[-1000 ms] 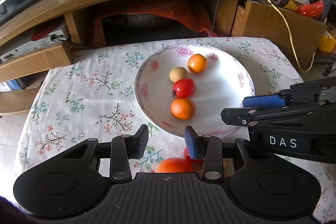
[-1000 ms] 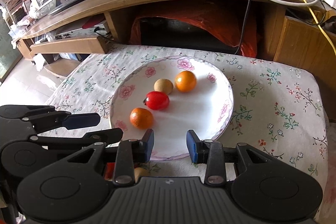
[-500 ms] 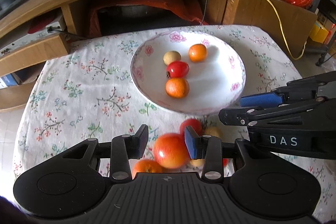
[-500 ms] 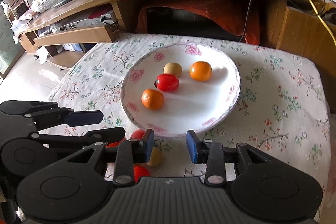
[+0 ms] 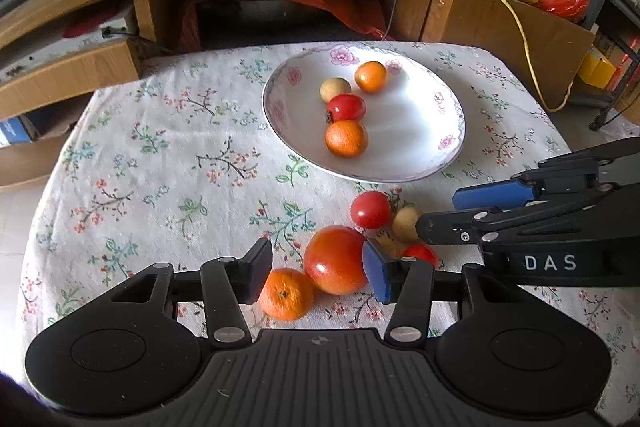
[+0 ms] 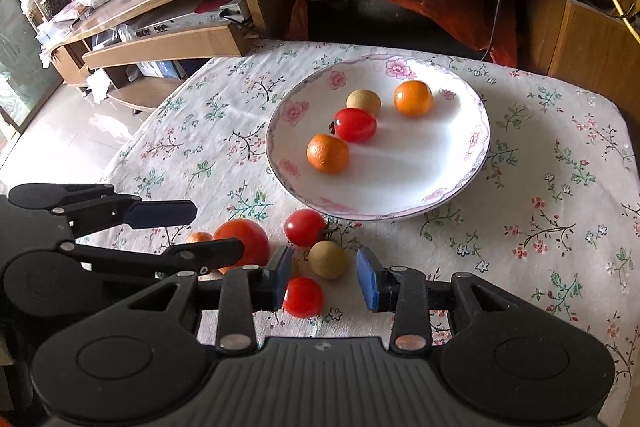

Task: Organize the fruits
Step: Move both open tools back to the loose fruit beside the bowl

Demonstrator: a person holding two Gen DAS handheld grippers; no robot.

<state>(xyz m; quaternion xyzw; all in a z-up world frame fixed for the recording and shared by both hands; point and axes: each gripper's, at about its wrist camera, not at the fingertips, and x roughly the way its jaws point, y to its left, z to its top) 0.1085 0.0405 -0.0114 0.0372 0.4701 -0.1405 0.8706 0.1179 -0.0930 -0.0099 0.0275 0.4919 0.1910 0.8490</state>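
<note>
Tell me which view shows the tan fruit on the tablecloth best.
The right wrist view: the tan fruit lies whole between the open right gripper fingers. In the left wrist view that gripper's finger partly hides it.

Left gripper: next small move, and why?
Probably ease the left gripper down and forward around the big red fruit, then close. Its jaws have just been opening, and the fruit sits between them on the tablecloth, seemingly ungripped. A mandarin lies right beside it, so stay centred to avoid nudging that.
</note>
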